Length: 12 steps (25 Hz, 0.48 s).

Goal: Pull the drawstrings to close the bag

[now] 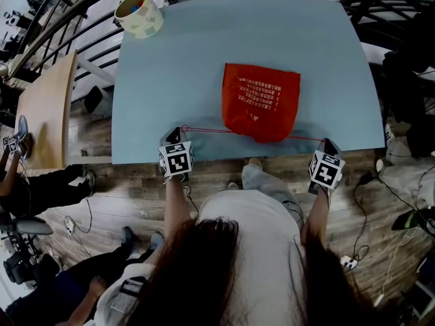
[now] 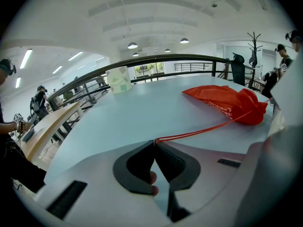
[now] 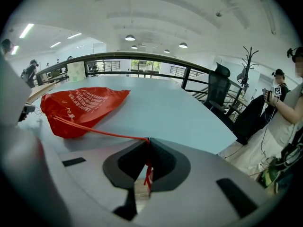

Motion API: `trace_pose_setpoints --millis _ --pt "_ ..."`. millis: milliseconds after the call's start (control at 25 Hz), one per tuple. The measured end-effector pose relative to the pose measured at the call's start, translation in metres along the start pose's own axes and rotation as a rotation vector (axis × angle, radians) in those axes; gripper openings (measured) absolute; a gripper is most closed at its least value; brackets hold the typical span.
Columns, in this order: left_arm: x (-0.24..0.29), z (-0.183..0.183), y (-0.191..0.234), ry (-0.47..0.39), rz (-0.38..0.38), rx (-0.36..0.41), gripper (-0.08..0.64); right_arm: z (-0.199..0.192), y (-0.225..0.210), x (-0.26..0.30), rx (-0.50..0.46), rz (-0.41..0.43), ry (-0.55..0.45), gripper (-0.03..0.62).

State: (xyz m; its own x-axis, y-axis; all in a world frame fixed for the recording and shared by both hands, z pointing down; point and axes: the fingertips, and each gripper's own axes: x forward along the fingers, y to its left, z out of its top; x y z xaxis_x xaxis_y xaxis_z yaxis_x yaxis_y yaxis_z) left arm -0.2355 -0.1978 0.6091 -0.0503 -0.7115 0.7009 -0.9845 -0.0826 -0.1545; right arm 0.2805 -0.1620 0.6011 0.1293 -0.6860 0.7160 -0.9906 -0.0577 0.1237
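Note:
A red drawstring bag [image 1: 261, 100] with white print lies flat on the pale blue table [image 1: 204, 53], its mouth bunched at the near edge. Red drawstrings [image 1: 204, 130] run taut from that mouth out to both sides. My left gripper [image 1: 178, 133] is shut on the left drawstring [image 2: 199, 133], left of the bag at the table's front edge. My right gripper [image 1: 326, 141] is shut on the right drawstring [image 3: 94, 131], with the cord's end hanging between its jaws. In the left gripper view the bag [image 2: 227, 103] lies at the right; in the right gripper view the bag [image 3: 78, 109] lies at the left.
A cream cup-like container [image 1: 139, 13] stands at the table's far left corner. A wooden table [image 1: 44, 111] is to the left, with a person's hand at its near end. Railings border the far side. A person with a device stands at the right [image 3: 284, 112].

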Motion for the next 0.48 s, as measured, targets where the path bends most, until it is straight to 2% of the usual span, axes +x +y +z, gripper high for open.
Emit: trace_pose_setpoints --millis 480 --pt "0.0025 0.0016 -0.0037 0.005 -0.001 -0.005 0.017 -0.0018 -0.0092 0.0067 0.003 -0.014 0.009 0.028"
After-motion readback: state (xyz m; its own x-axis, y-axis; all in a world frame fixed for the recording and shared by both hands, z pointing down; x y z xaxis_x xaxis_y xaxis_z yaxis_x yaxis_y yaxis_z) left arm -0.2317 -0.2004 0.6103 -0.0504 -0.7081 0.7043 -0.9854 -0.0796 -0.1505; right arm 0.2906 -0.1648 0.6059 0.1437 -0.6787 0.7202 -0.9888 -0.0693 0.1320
